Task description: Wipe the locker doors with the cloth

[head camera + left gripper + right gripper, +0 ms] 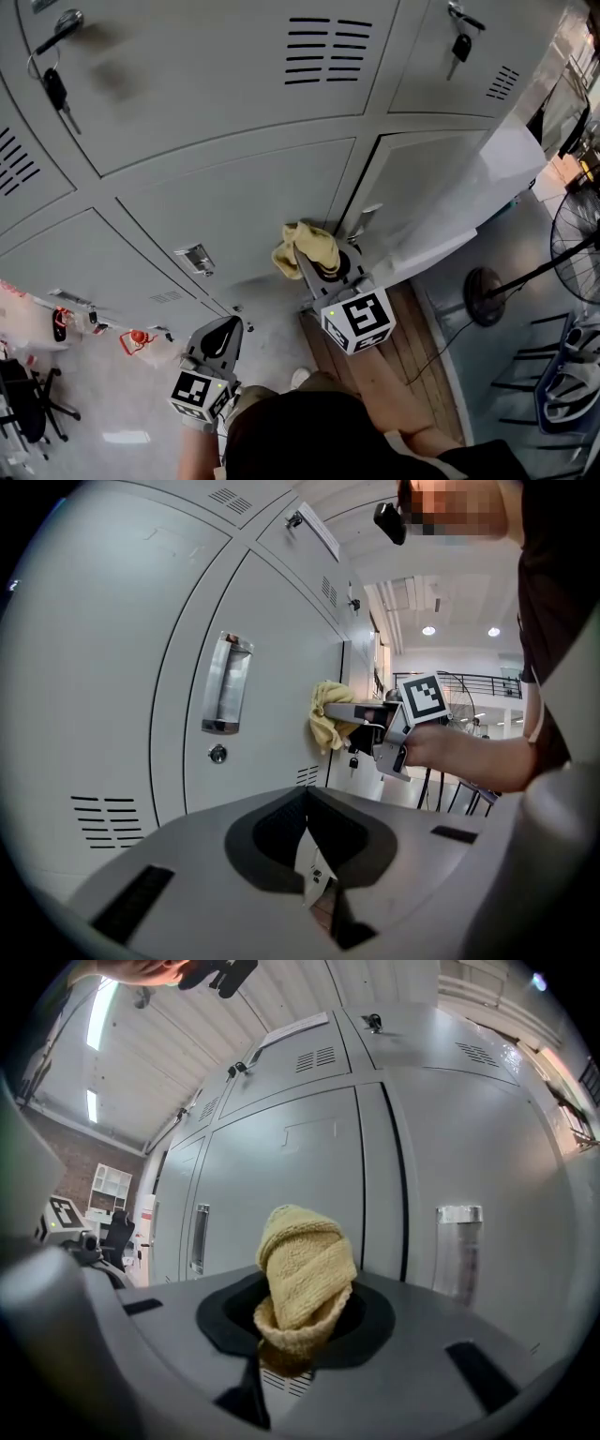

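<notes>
A person leans over a bank of grey lockers with the right tongs [317, 258] clamped on a bunched yellow cloth [305, 246]. The wad is held at the right edge of a lower locker door [234, 202], close to the seam with the neighbouring door [469, 1147]. From the left gripper view the cloth [325, 726] looks to be touching the panel or just off it; which of the two cannot be told. The left tongs [221, 336] hang low and apart from the lockers, their jaws drawn narrow with nothing between them.

The main hazard appears to be the grip itself. The cloth [305, 1274] stands rolled up out of the right tongs [295, 1335] rather than spread flat, so only a small face would meet the metal. A firm drag across the door could pull the roll loose or leave streaks unwiped.

Pressed too hard, the cloth could fold aside and let the hard tip of the tongs scrape the paint.

A small key [352, 761] dangles just below the right tongs [361, 712] at the neighbouring door, and a stroke carried over the seam could snag it.

The recessed handle [225, 684] and lock [217, 754] further left on the door could likewise catch the wad on a long pass.
</notes>
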A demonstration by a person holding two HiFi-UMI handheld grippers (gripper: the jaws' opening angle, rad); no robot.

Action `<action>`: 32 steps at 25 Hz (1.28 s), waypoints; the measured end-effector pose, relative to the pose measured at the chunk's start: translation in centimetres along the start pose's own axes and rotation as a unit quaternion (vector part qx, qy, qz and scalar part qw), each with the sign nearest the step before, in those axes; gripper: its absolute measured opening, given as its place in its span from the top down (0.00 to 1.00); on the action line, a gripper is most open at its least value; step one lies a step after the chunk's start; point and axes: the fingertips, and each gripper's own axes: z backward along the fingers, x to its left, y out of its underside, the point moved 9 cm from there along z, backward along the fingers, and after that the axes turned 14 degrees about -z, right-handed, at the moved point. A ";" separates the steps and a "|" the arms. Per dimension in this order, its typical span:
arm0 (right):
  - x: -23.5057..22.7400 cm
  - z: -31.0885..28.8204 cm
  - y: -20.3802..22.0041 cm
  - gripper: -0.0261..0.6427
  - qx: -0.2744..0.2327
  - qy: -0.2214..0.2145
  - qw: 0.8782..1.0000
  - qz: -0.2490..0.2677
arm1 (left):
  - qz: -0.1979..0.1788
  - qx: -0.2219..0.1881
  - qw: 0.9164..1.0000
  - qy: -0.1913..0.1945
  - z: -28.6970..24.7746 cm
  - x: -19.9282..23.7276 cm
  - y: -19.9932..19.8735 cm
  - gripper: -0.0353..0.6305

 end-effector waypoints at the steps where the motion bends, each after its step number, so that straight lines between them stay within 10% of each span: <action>1: -0.3 0.1 0.1 0.81 0.001 0.002 1.000 -0.001 | 0.000 0.001 1.000 0.001 -0.2 -0.2 0.0 0.93; 32: 0.7 -0.8 5.0 0.81 0.054 0.061 0.996 -0.033 | 0.010 0.026 0.999 0.021 2.3 1.3 2.0 0.93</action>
